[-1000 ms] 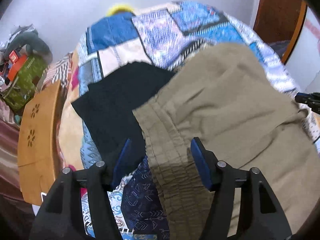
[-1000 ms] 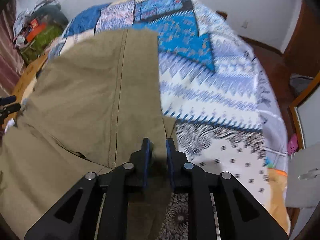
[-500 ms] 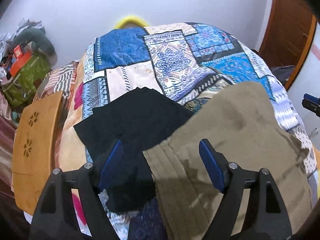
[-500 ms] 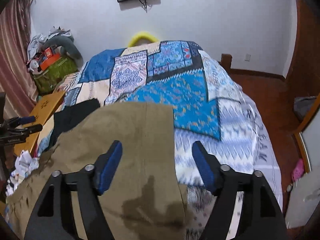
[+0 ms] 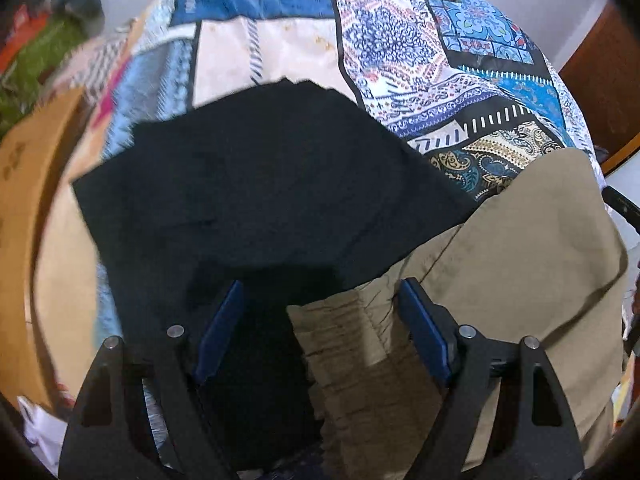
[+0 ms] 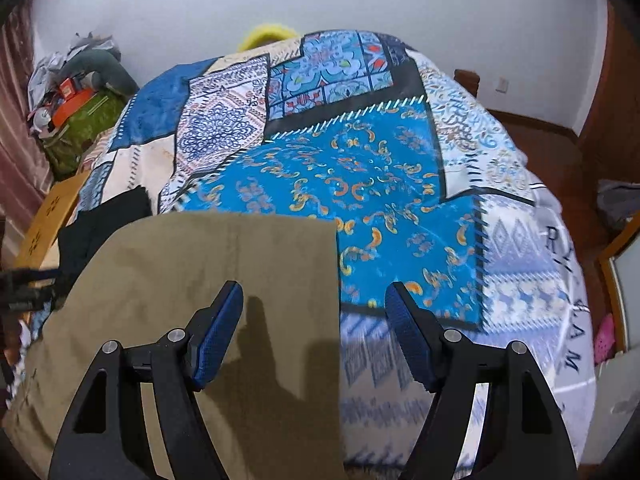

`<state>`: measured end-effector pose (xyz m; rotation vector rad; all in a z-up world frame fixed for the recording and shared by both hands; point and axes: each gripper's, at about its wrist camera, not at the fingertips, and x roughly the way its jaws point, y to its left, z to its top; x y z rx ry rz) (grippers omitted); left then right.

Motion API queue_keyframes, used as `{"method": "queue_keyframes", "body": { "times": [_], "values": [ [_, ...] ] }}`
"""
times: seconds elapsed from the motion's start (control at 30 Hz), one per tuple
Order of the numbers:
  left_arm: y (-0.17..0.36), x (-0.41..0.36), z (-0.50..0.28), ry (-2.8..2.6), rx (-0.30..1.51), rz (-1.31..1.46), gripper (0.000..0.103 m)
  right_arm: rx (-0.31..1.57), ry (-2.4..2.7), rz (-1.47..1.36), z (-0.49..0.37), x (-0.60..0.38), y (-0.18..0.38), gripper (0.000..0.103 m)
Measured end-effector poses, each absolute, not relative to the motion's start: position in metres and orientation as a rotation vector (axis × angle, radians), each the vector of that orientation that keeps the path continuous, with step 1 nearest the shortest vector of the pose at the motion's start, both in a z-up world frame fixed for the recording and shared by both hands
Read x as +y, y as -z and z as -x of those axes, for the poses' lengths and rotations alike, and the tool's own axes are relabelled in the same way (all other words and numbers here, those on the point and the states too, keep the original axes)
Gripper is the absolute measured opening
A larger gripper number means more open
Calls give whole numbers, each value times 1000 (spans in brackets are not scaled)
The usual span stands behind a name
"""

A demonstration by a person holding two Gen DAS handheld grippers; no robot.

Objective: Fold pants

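Khaki pants (image 6: 208, 280) lie folded on the patchwork bedspread (image 6: 384, 184), their straight right edge running down between my right fingers. My right gripper (image 6: 316, 320) hovers open above that edge, holding nothing. In the left wrist view the pants' gathered elastic waistband (image 5: 340, 336) lies below my open left gripper (image 5: 320, 316), whose pads are clear of the cloth. A flat black garment (image 5: 256, 200) lies just left of the waistband and partly under the left finger. The right gripper's tip (image 5: 622, 206) shows at the far right edge there.
A wooden board (image 6: 48, 216) lies along the bed's left side, with a pile of bags and clutter (image 6: 80, 96) behind it. A yellow object (image 6: 264, 36) sits at the bed's far end by the white wall. Wooden floor and a door frame lie to the right.
My right gripper has opened and let go of the khaki cloth, then drawn back from it. My left gripper has widened a little and dropped lower, shifting left over the waistband and black garment.
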<state>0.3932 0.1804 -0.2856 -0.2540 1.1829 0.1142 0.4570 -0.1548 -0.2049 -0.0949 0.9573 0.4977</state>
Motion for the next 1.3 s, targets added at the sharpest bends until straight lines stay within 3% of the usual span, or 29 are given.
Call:
{"method": "queue_keyframes", "body": {
  "times": [0.07, 0.17, 0.2, 0.23, 0.27, 0.3, 0.4, 0.63, 1.03, 1.1, 1.3],
  "values": [
    [293, 179, -397, -107, 1195, 275, 82, 951, -505, 77, -466, -153, 208, 66],
    [298, 178, -400, -89, 1200, 285, 80, 977, -528, 25, -476, -149, 216, 50],
    [297, 178, -401, -76, 1198, 286, 77, 974, -526, 13, -478, -147, 218, 47],
    [295, 177, -401, -47, 1192, 290, 64, 955, -519, 3, -478, -146, 218, 46],
    [293, 176, -402, -21, 1189, 295, 53, 939, -513, 3, -477, -145, 218, 38],
    [291, 173, -403, -16, 1185, 285, 51, 929, -510, 5, -477, -143, 217, 27],
    [286, 164, -401, -44, 1169, 215, 47, 908, -488, 30, -477, -140, 216, 15],
    [248, 165, -388, -121, 1078, 157, 42, 821, -479, 81, -459, -144, 187, 12],
    [98, 149, -339, -111, 770, 107, 40, 513, -460, 120, -389, -162, 41, 11],
    [83, 141, -328, -72, 753, 93, 12, 493, -454, 97, -372, -170, 25, 11],
    [80, 116, -292, -28, 774, 17, 6, 485, -490, 105, -318, -178, 18, 11]
  ]
}}
